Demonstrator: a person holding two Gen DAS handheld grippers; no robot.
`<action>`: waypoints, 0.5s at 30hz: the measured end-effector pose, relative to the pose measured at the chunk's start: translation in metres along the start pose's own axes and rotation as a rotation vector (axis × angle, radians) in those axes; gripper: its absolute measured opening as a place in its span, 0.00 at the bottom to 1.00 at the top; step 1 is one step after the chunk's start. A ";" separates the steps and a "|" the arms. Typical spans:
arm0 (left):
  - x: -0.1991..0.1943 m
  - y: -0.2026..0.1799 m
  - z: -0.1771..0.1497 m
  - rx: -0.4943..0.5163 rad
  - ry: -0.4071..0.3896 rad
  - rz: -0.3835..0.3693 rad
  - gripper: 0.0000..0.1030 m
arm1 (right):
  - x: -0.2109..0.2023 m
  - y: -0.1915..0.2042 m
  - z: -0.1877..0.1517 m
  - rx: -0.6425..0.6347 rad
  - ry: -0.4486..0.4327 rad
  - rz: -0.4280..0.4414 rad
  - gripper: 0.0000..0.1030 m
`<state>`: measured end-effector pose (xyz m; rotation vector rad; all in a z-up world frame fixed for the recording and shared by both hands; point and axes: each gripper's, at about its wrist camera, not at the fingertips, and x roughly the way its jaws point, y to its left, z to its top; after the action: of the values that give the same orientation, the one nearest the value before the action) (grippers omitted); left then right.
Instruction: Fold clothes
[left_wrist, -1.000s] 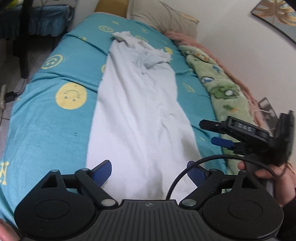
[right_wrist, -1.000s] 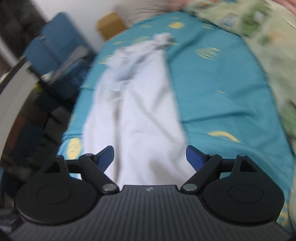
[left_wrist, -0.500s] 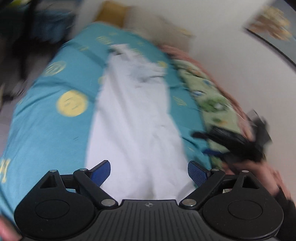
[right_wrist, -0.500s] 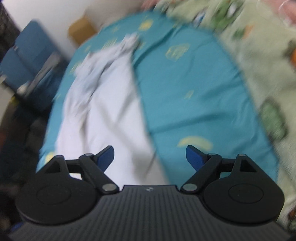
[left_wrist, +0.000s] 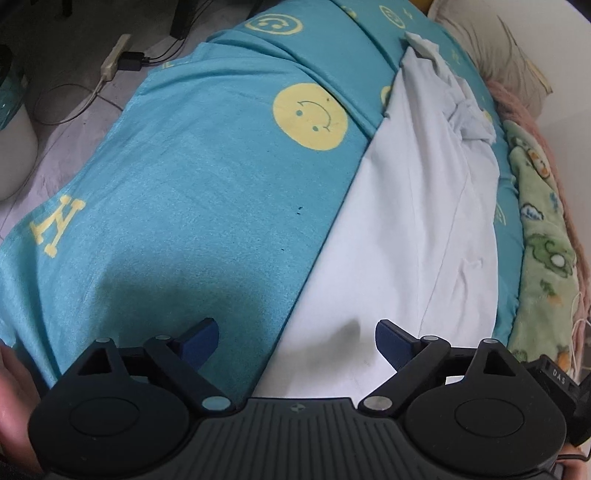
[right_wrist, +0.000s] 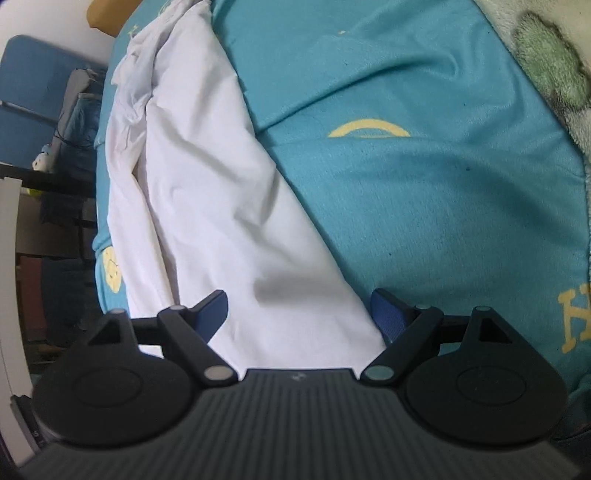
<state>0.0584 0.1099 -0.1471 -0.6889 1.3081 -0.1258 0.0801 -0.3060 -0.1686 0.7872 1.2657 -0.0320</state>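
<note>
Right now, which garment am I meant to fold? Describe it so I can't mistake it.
Find the bed with the teal smiley-face sheet. Lying lengthwise down its middle is a long white garment, bunched at the far end. It is the only plain white cloth; the fleece blanket beside it is green and patterned.

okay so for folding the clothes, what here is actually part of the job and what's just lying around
Part of the job: white garment, left gripper, right gripper, both open.

Lying about: green blanket, pillow, power strip on the floor, teal bedsheet underneath.

1 white garment (left_wrist: 417, 221), 1 teal sheet (left_wrist: 192, 192), 1 green blanket (left_wrist: 543, 258).
</note>
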 end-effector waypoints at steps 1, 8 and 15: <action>0.001 -0.001 -0.002 0.006 0.009 -0.006 0.84 | -0.001 -0.001 -0.001 0.003 0.007 0.003 0.84; 0.003 -0.006 -0.014 0.048 0.063 -0.034 0.44 | 0.002 0.022 -0.032 -0.147 0.125 0.021 0.85; 0.006 -0.012 -0.018 0.073 0.078 0.029 0.58 | -0.003 0.031 -0.050 -0.228 0.062 -0.120 0.76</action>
<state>0.0474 0.0900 -0.1474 -0.6080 1.3810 -0.1779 0.0507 -0.2568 -0.1539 0.5195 1.3470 0.0396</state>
